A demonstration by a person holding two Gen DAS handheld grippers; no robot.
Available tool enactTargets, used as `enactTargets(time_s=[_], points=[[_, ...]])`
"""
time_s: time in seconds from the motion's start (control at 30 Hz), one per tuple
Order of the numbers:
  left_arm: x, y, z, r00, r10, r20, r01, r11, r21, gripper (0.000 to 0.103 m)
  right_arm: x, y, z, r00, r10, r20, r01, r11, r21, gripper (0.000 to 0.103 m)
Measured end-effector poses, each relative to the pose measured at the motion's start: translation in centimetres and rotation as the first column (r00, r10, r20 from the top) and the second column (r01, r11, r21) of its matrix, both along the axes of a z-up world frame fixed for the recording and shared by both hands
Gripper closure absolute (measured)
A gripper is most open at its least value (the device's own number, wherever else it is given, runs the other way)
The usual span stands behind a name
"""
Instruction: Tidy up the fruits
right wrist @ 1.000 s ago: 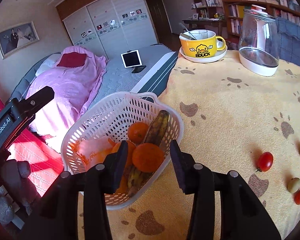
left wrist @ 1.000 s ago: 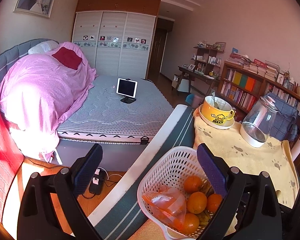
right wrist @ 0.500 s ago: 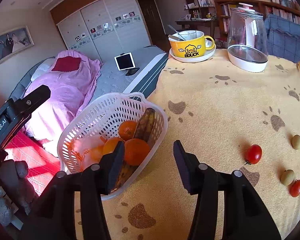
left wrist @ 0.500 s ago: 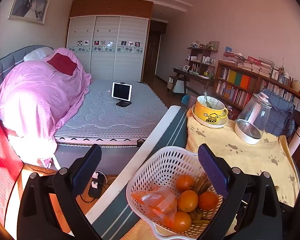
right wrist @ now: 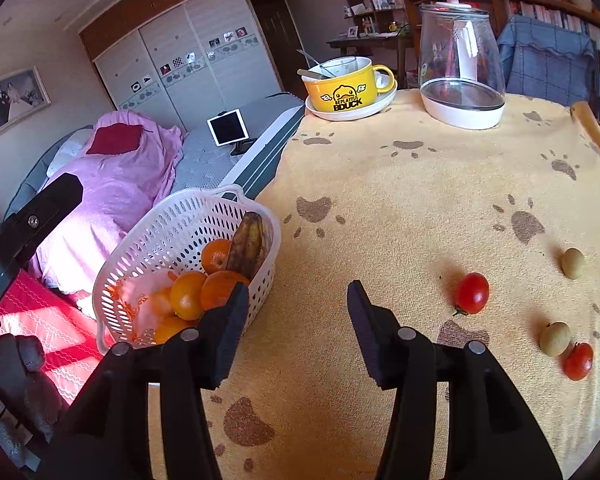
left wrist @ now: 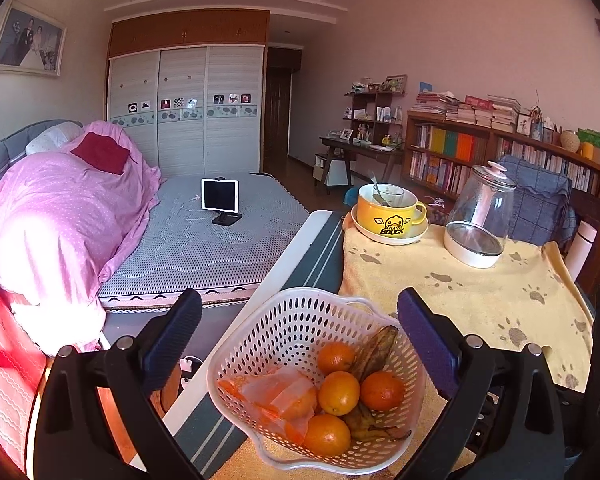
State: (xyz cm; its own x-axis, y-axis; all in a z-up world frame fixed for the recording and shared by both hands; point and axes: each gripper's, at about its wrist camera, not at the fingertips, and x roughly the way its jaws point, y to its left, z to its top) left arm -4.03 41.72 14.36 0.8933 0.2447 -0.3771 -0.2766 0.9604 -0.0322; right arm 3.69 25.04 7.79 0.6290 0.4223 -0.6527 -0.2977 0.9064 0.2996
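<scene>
A white perforated basket (left wrist: 288, 332) (right wrist: 160, 232) sits at the table's left corner, holding several oranges (left wrist: 339, 392) (right wrist: 188, 295), a dark overripe banana (left wrist: 374, 354) (right wrist: 247, 244) and an orange plastic bag (left wrist: 272, 396). My left gripper (left wrist: 298, 344) is open above the basket, its fingers wide on either side. My right gripper (right wrist: 294, 312) is open and empty over the yellow cloth, just right of the basket. Two cherry tomatoes (right wrist: 472, 293) (right wrist: 578, 361) and two small tan round fruits (right wrist: 555, 339) (right wrist: 573, 263) lie on the cloth at the right.
A yellow paw-print cloth (right wrist: 400, 200) covers the table. At its far end stand a yellow duck mug on a saucer (right wrist: 348, 90) (left wrist: 392, 218) and a glass jar with a white base (right wrist: 462, 68) (left wrist: 480, 220). A bed (left wrist: 204, 240) lies left, below the table edge.
My right gripper has drawn back and swung right, away from the basket, its fingers spreading wider. The left gripper has risen slightly, so the basket shows more fully.
</scene>
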Motion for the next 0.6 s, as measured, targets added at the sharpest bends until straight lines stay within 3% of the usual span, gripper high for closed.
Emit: enactTargets(time_s=[0.4,0.6], points=[[0.2,-3.0,-0.4,0.997,-0.076,-0.019,0.077,0.996,0.047,0.003,0.3,-1.9,-0.7,0.999,-0.044,-0.017,0.044,0.999,0.001,0.051],[0.4,-3.9,-0.7,0.995,-0.097,-0.031,0.098,0.993,0.059,0.003,0.3,-3.0,-1.0,0.997,-0.077,-0.022,0.078,0.997,0.002,0.044]])
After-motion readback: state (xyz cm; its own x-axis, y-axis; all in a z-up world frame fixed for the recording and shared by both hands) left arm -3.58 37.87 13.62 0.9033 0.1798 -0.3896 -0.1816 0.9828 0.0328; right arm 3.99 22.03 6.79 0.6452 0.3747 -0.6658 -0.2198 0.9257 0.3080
